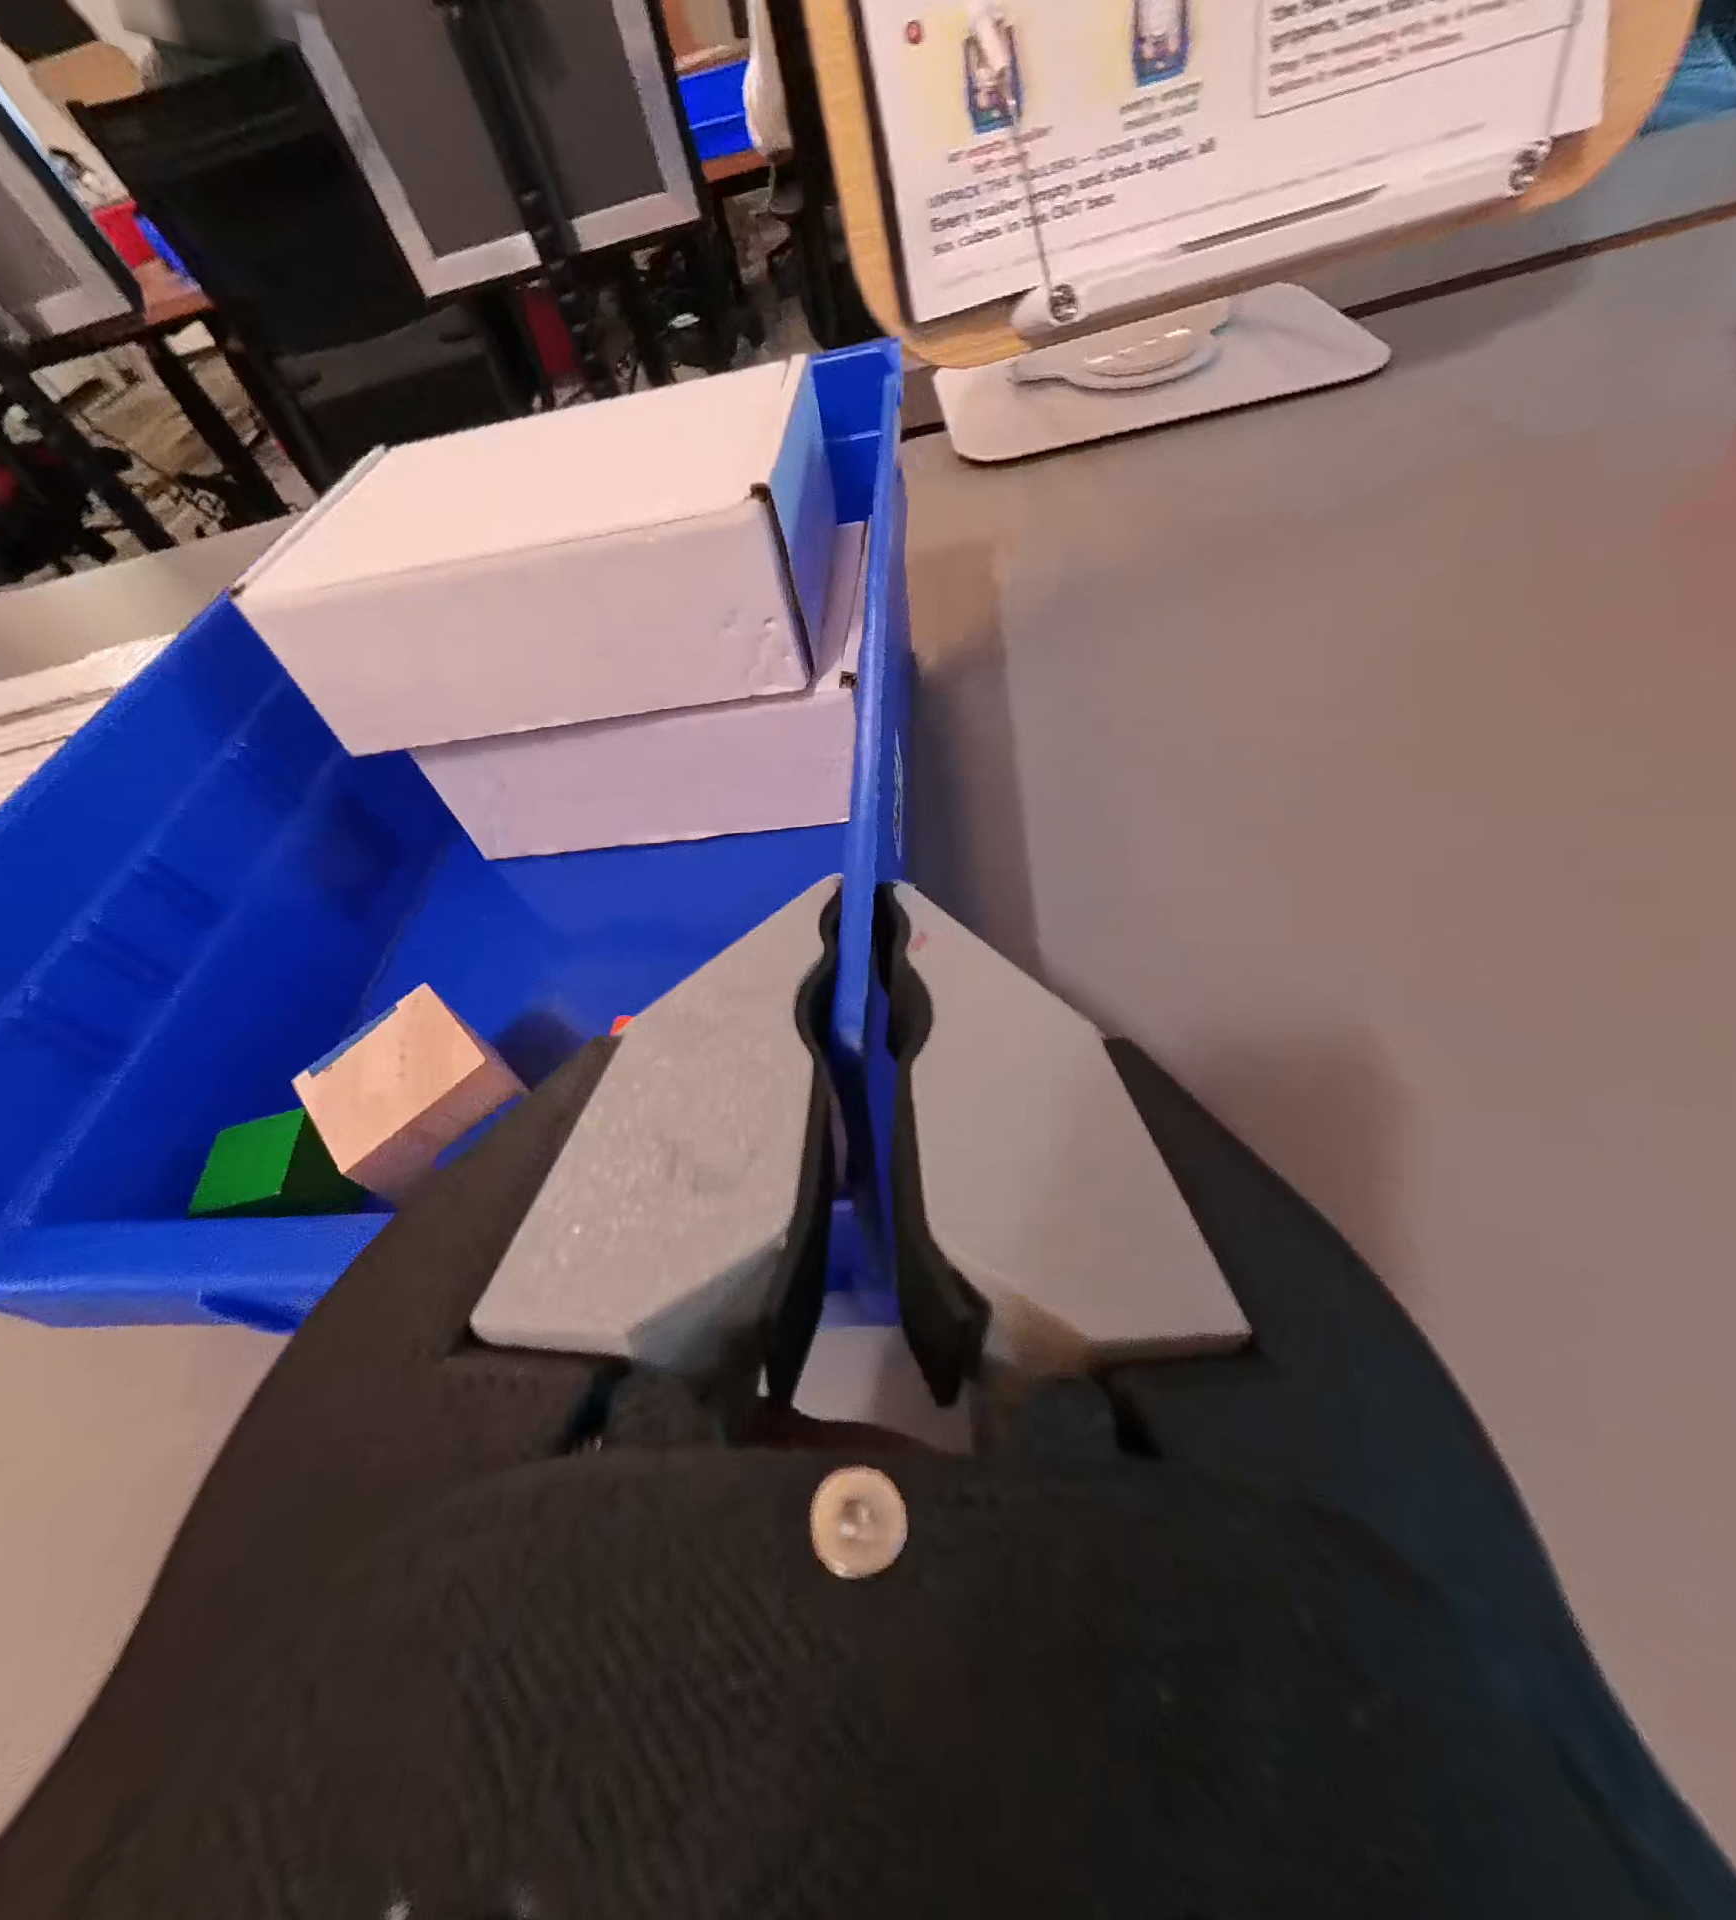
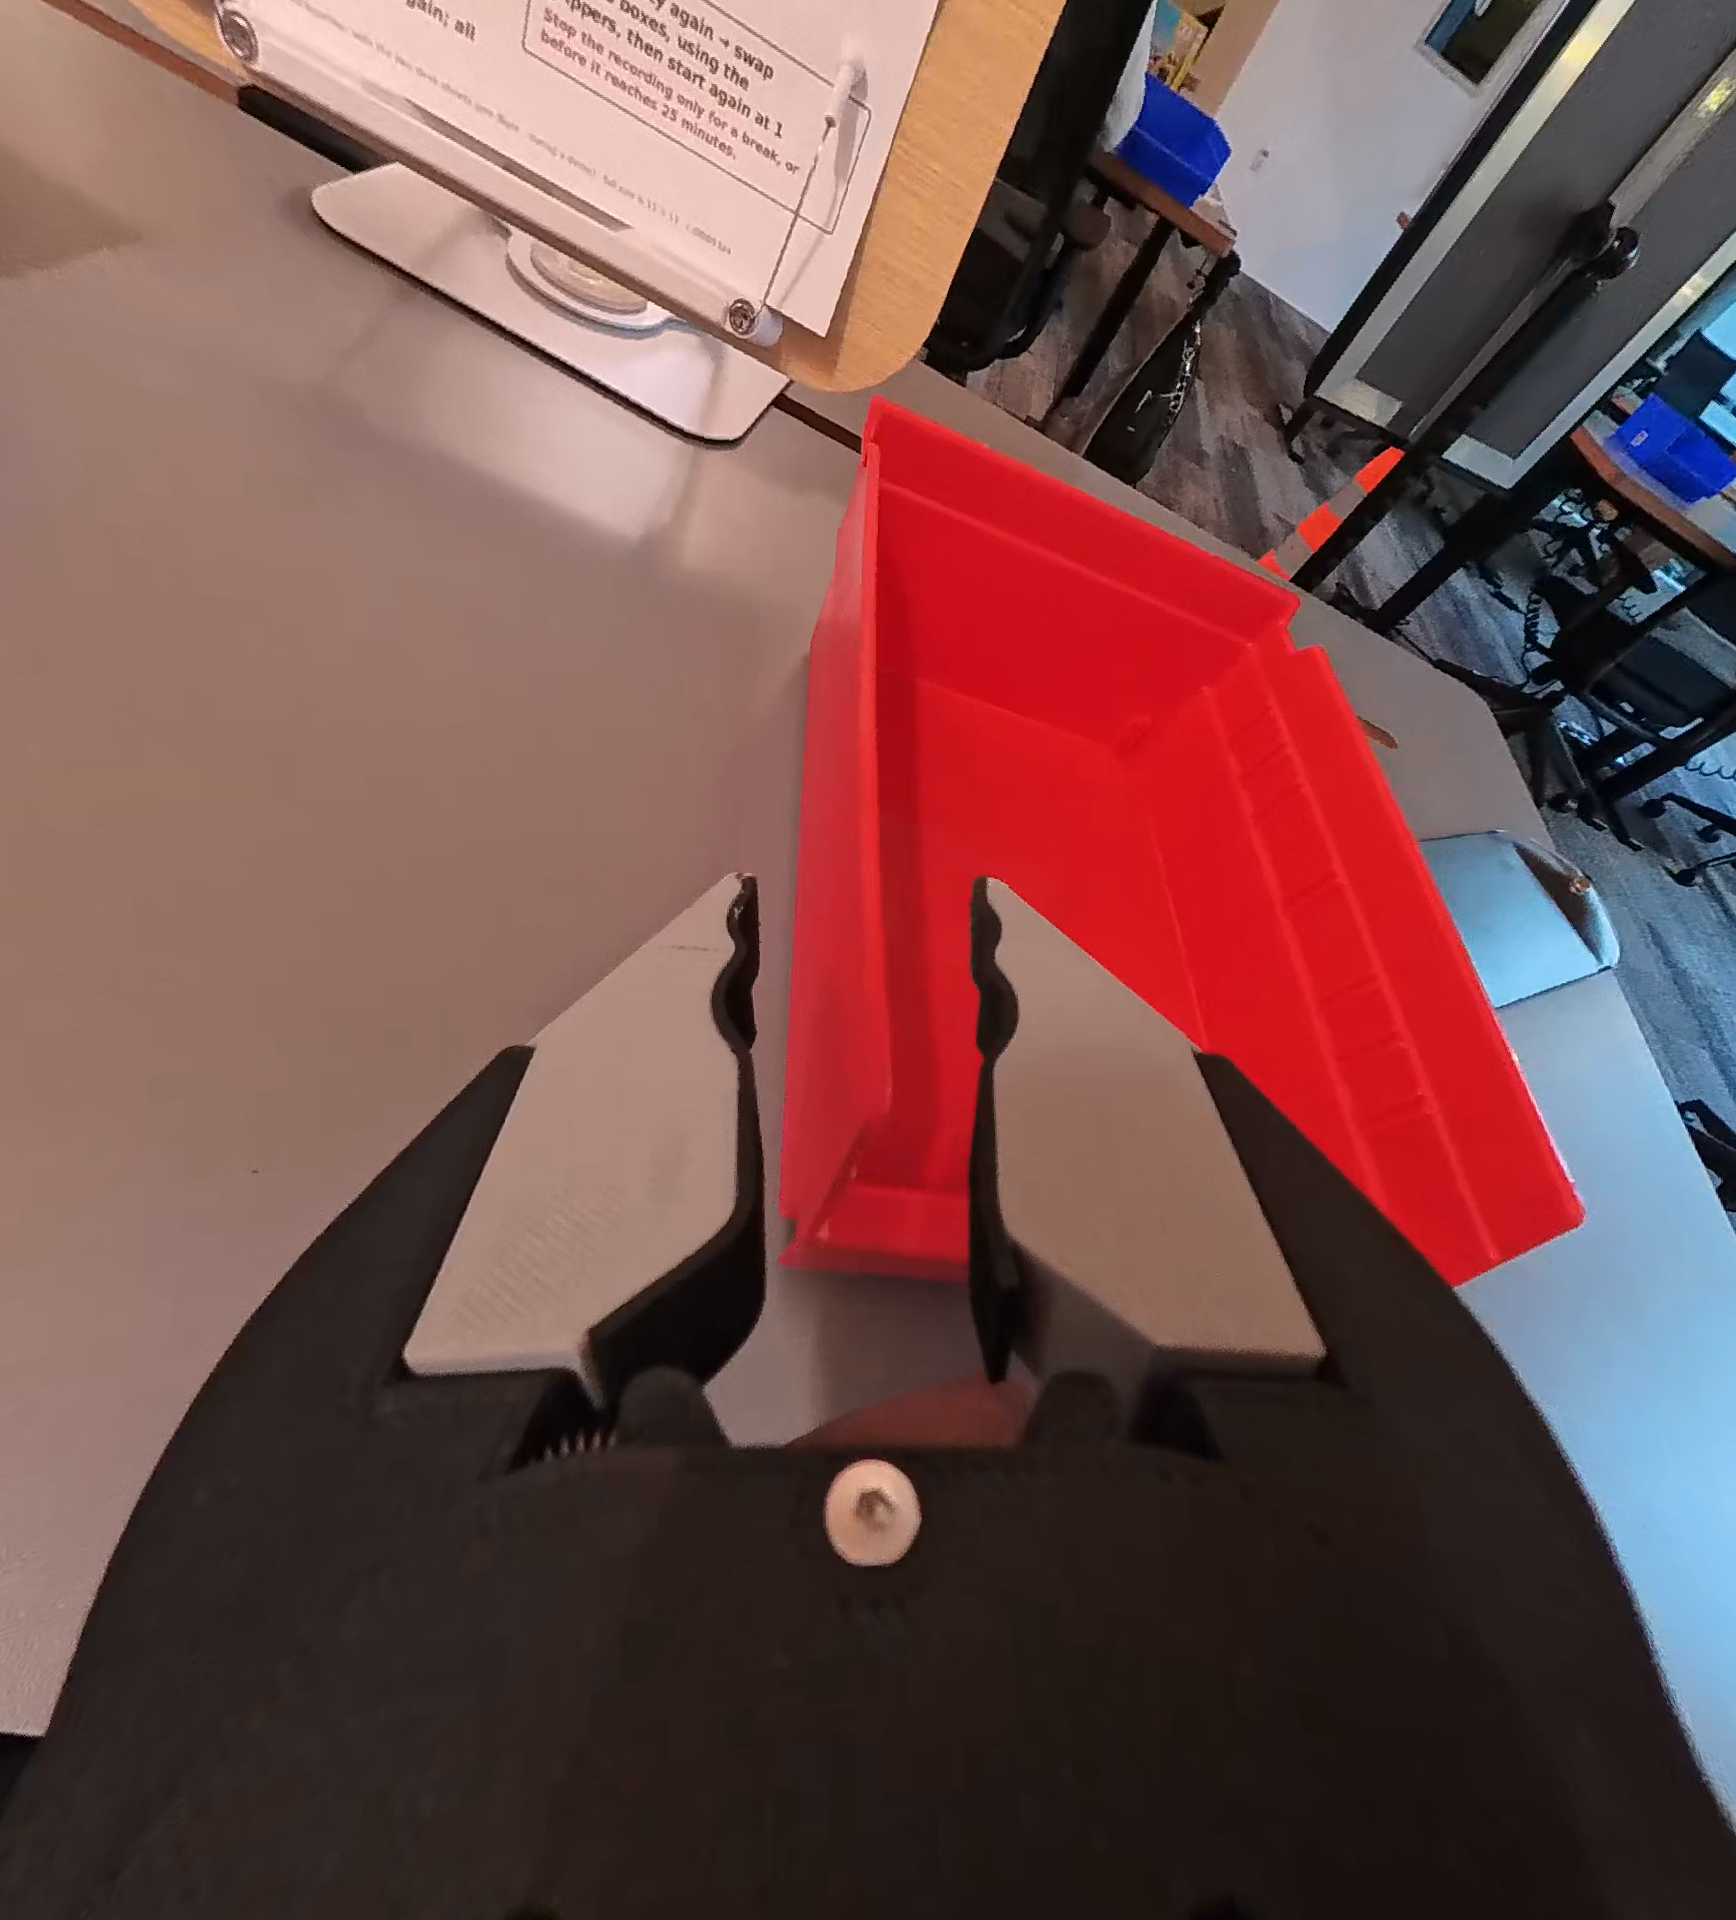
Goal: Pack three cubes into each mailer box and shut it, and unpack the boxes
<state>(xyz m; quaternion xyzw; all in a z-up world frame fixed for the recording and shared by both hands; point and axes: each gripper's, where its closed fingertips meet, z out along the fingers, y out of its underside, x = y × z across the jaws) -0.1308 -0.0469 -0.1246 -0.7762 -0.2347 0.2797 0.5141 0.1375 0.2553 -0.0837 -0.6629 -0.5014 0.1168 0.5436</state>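
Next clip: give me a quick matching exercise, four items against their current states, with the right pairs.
Items:
1. left tongs
2. right tongs
3. red bin
4. white boxes

States:
A. stacked at the far end of the blue bin
B. nothing inside it
C. shut on the blue bin's side wall
D. open, astride the red bin's near wall, not gripping

Pairs: 1-C, 2-D, 3-B, 4-A
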